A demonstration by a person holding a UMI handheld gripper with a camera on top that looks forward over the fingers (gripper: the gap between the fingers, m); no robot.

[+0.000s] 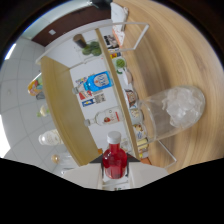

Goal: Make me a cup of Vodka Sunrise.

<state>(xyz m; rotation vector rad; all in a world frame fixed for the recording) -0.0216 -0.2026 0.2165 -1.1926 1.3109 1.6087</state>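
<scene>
The view is rolled sideways, so the wooden counter [165, 55] fills the side from one to four o'clock, while a white shelf unit [97, 107] with wooden dividers runs through the middle. A small bottle of red liquid with a white cap [114, 159] sits at six o'clock, right at the gripper [114, 167]. Its dark fingers appear to press its sides, but most of the gripper is hidden in the black lower area, so whether the jaws are clamped on it cannot be told for certain. At three o'clock, a clear glass filled with ice [175, 114] lies across the counter in this tilted view. On the shelf ahead stand a clear bottle with a red label [104, 118] and a blue carton [98, 81], with green fruit [91, 49] at twelve o'clock.
</scene>
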